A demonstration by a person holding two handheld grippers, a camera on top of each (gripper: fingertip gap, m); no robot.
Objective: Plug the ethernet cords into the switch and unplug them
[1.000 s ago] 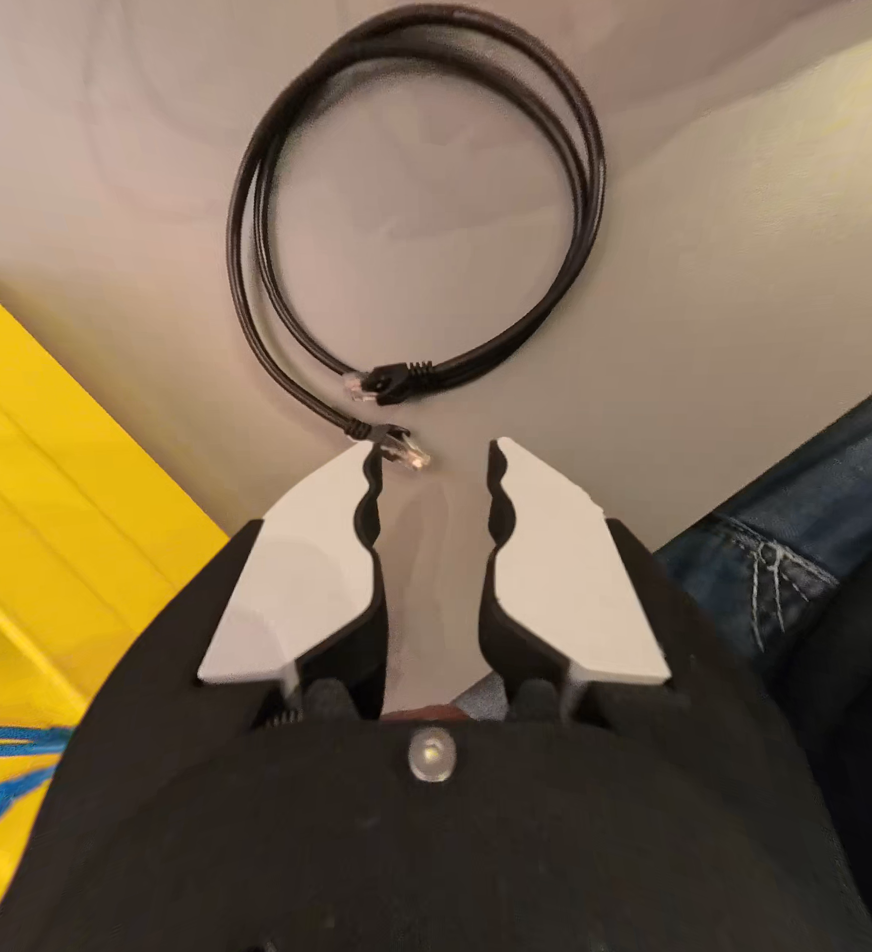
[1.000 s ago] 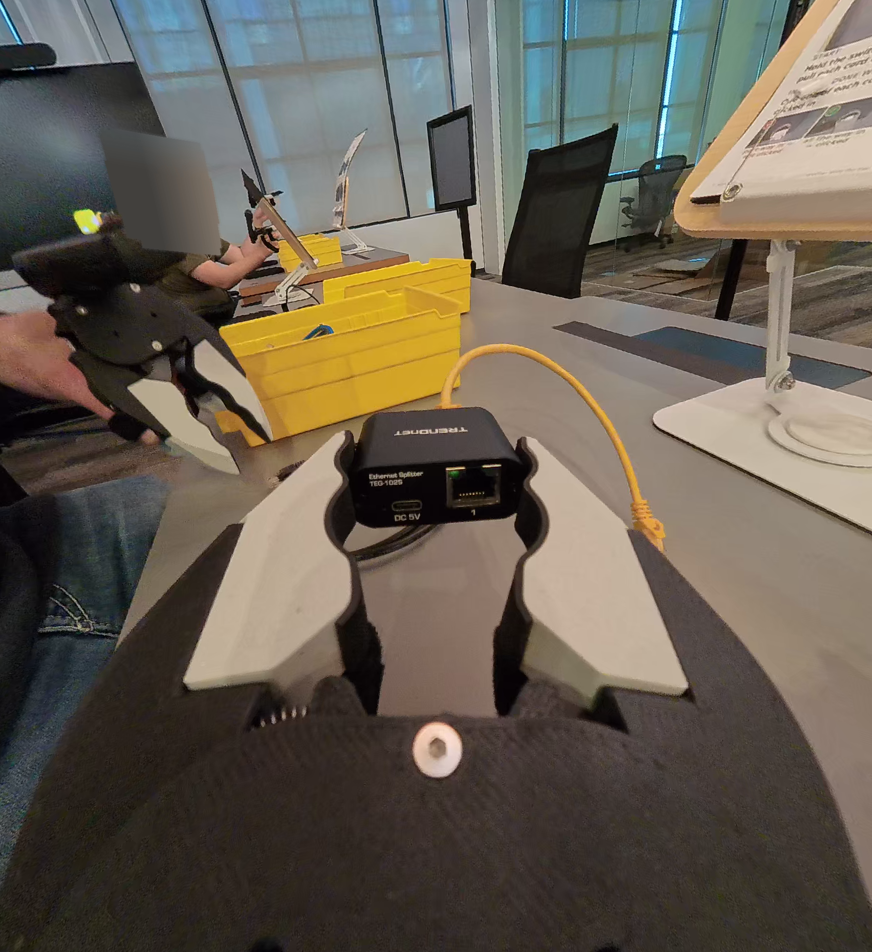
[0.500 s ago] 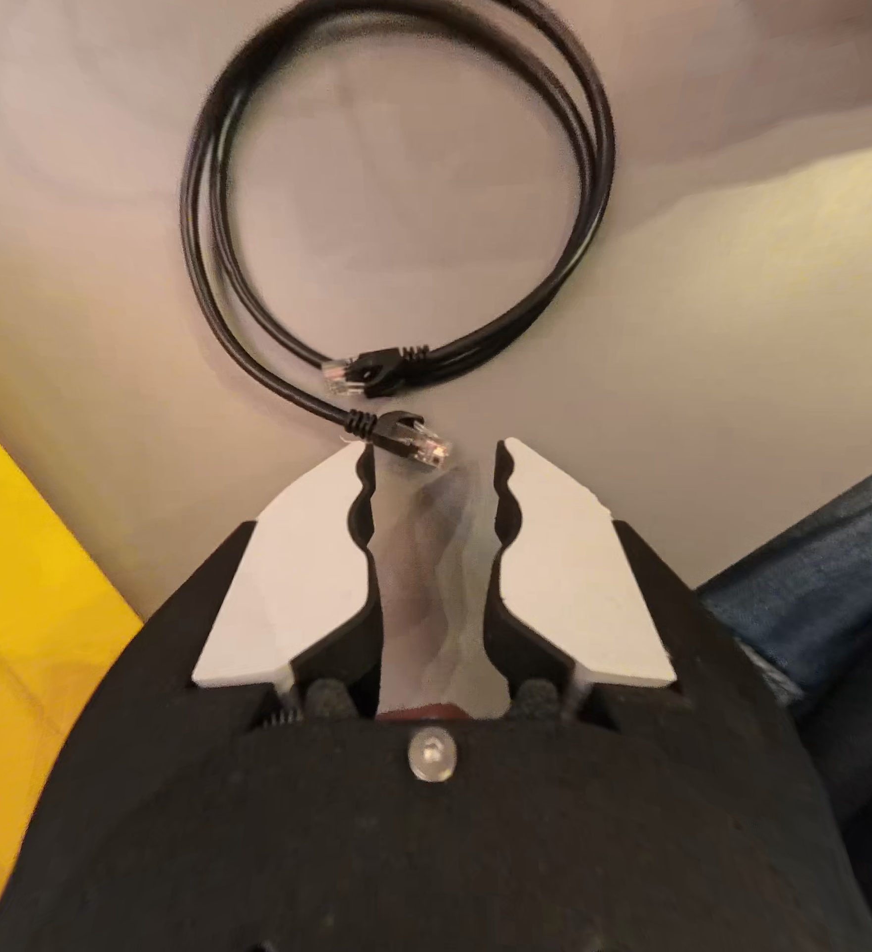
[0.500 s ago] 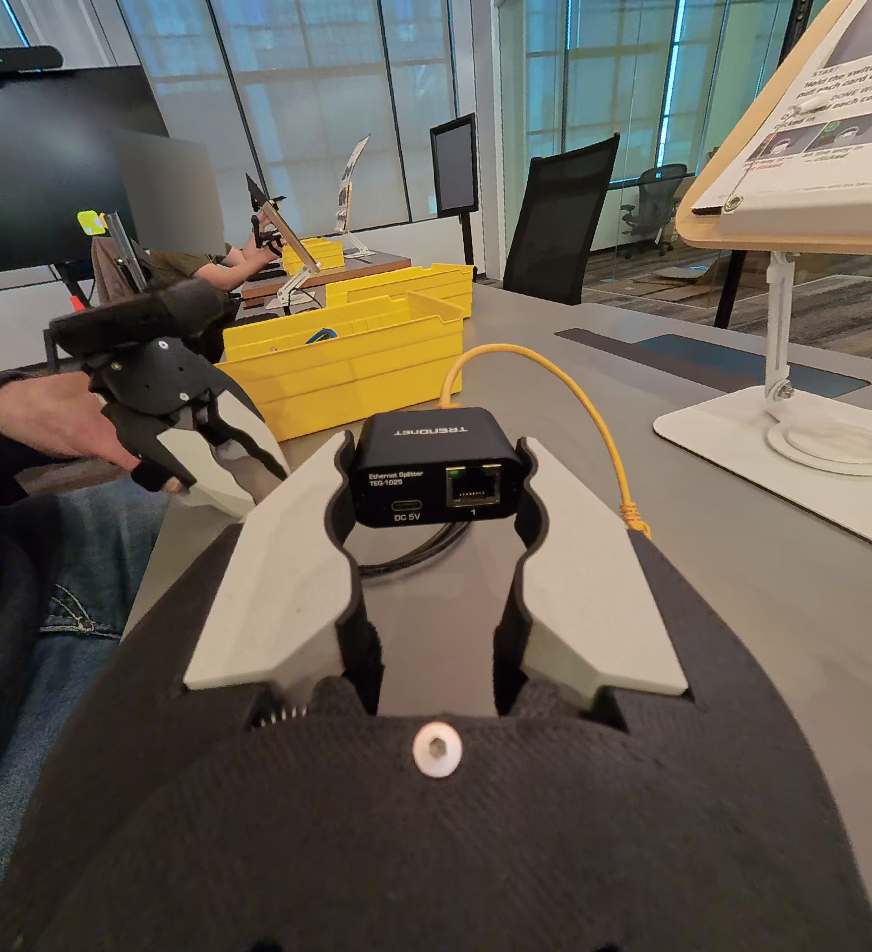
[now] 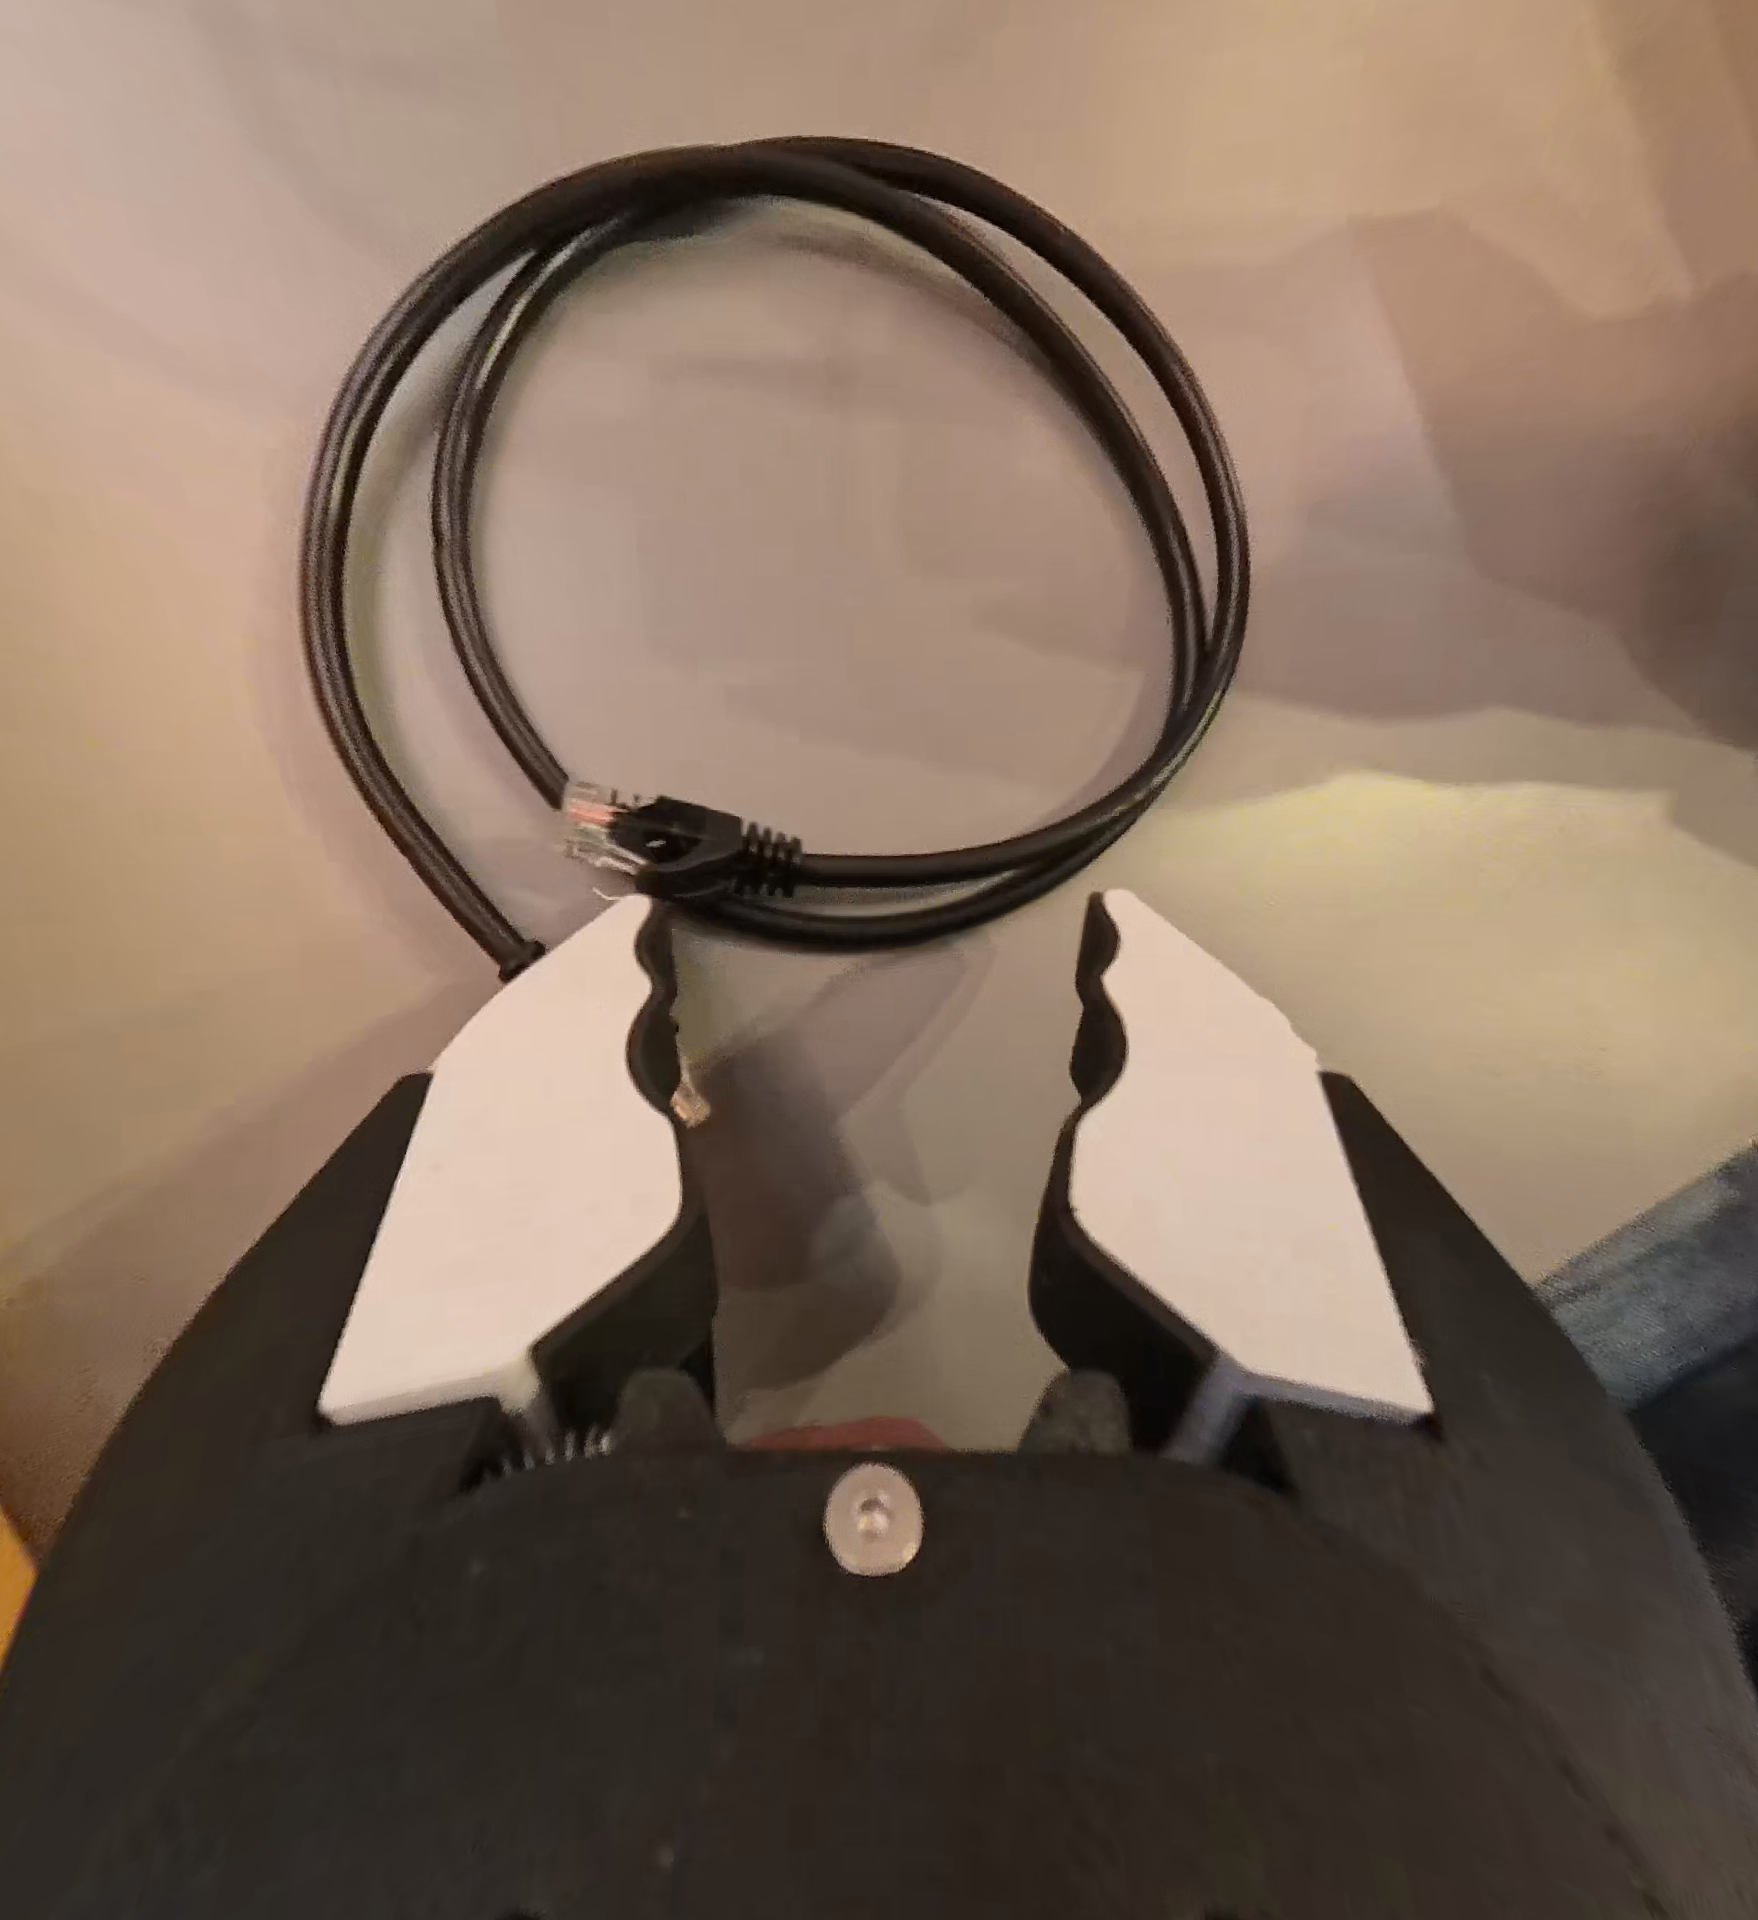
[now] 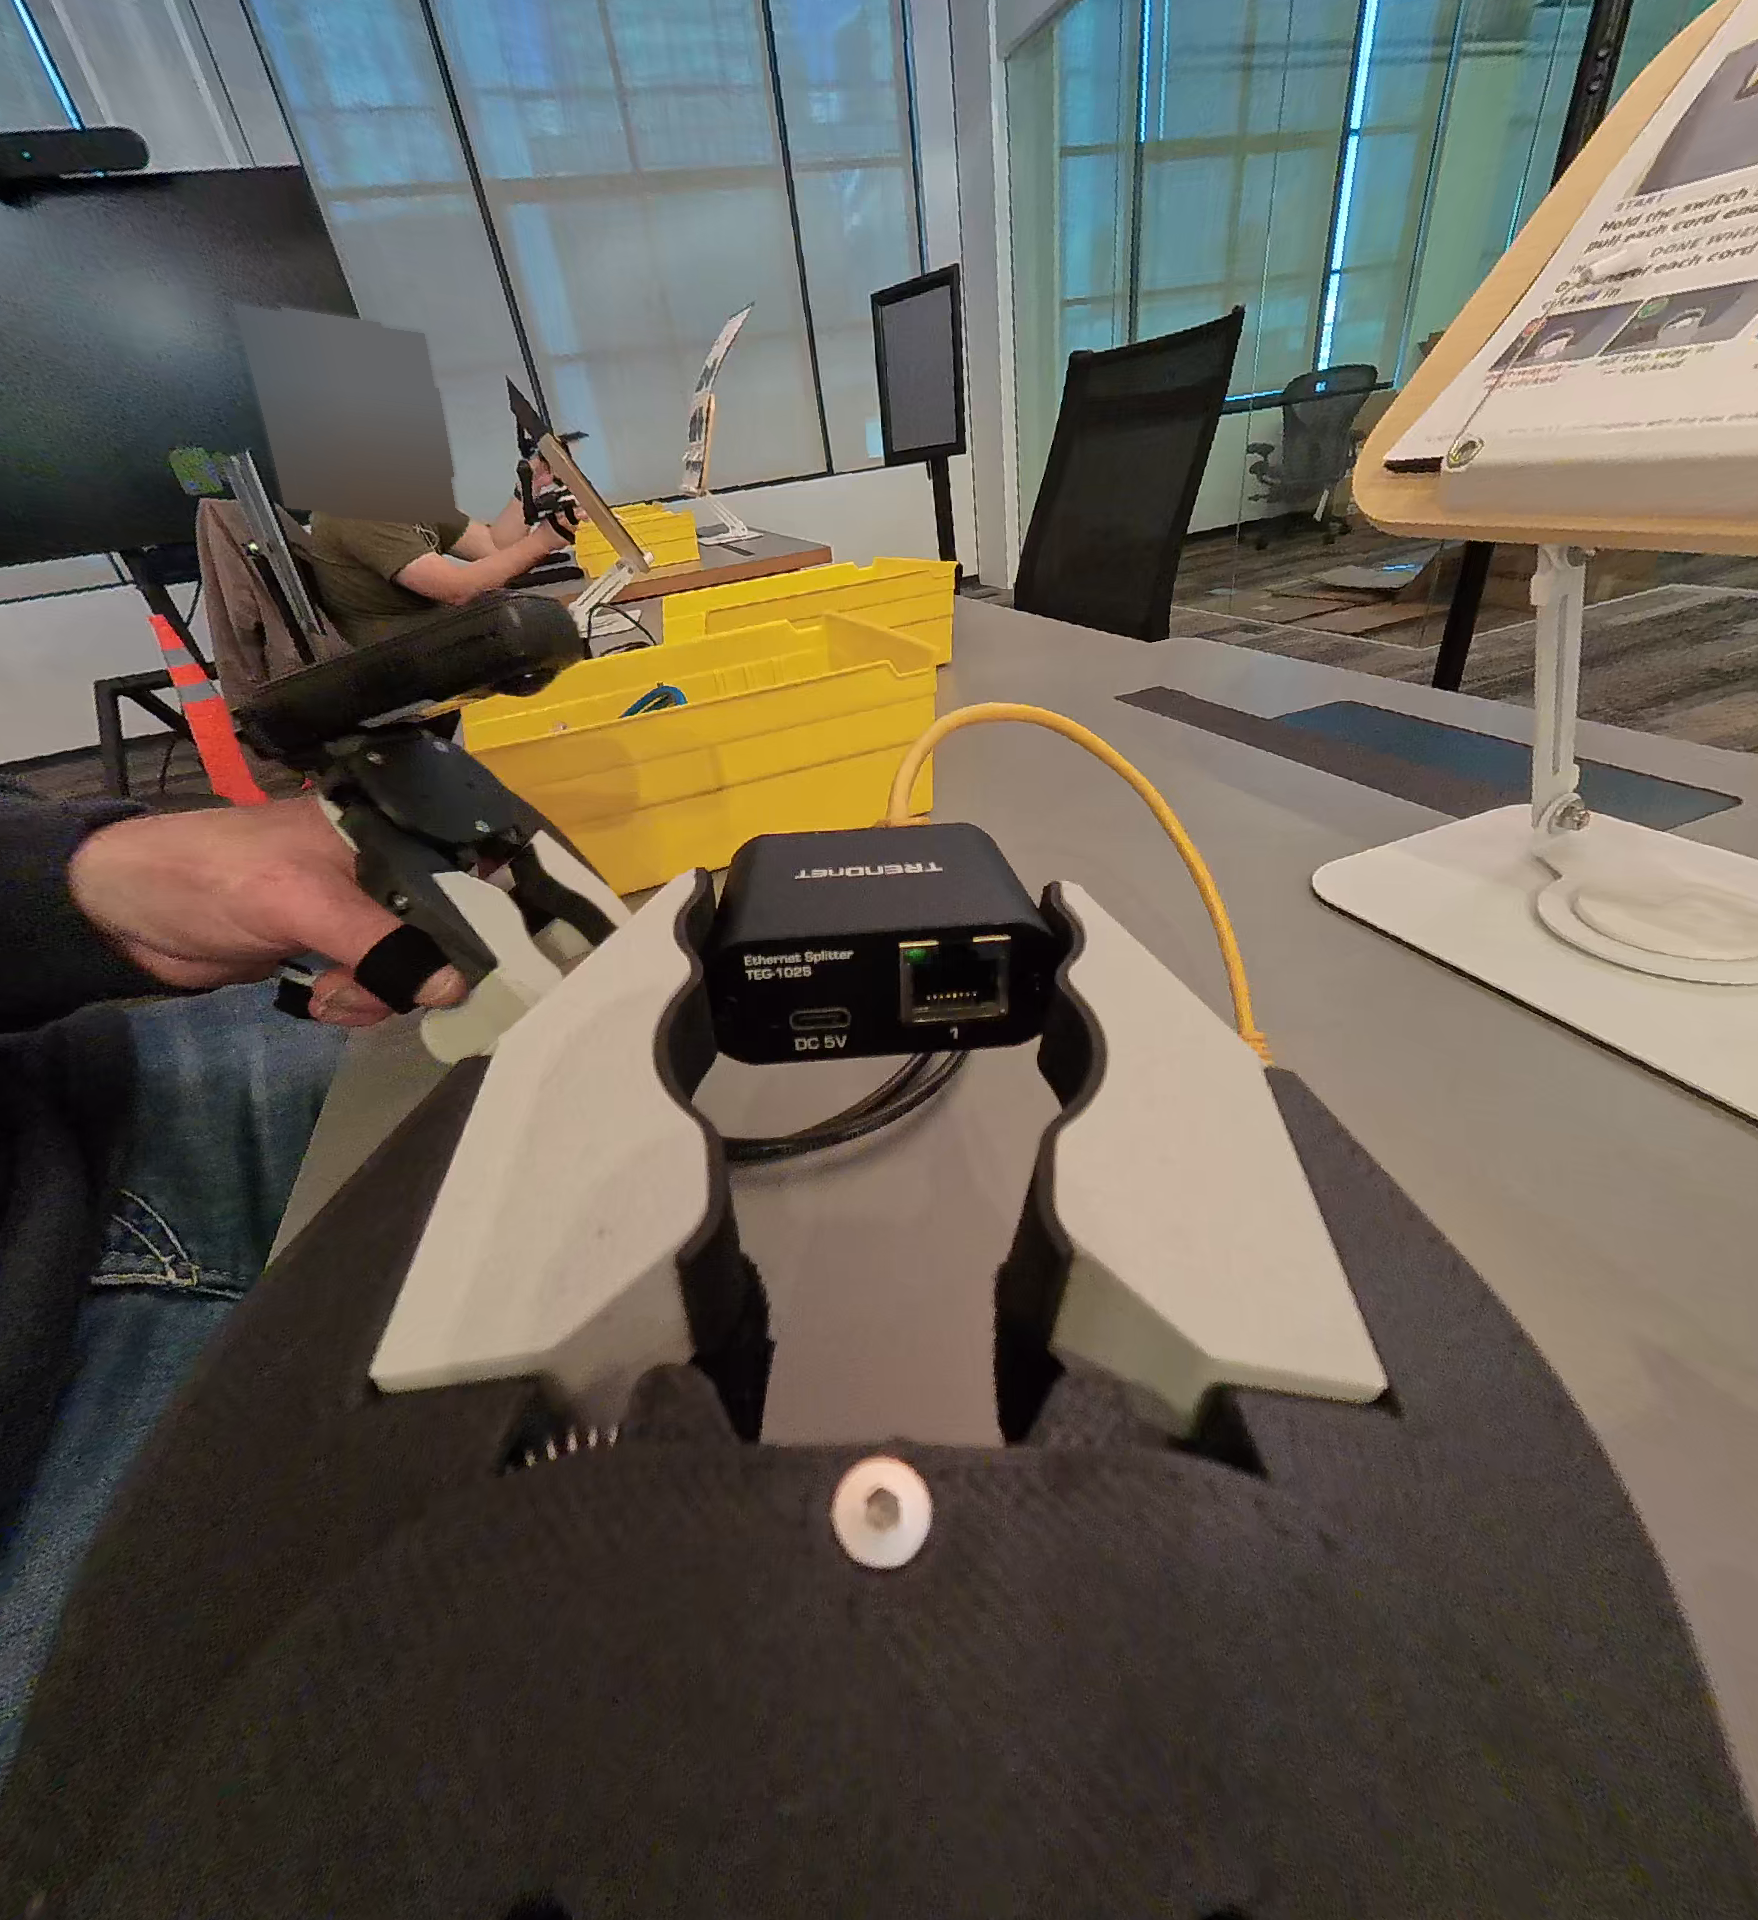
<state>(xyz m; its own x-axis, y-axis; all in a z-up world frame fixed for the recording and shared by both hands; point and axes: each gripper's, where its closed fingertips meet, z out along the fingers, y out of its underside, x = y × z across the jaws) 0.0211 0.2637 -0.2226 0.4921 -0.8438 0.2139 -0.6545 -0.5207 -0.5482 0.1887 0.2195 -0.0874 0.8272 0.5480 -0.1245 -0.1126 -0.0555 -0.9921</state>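
Black and boxy, the switch sits clamped between the fingers of the right gripper, just off the grey bench, its empty port facing back toward the camera, probably so a plug can come straight in. A yellow cord arcs away from its far side toward 1 o'clock.

In the left wrist view, the black ethernet cord lies coiled on the bench at 12 o'clock. One plug rests just beyond the fingertips, and the clear tip of the other plug peeks out against the left finger. The left gripper has its fingers spread wide around that tip, holding nothing, apparently lined up to close on it.

Yellow bins stand at 11 o'clock behind the switch. A white document stand sits at 2 o'clock. Neither blocks the port. The loose coil could drag when lifted.
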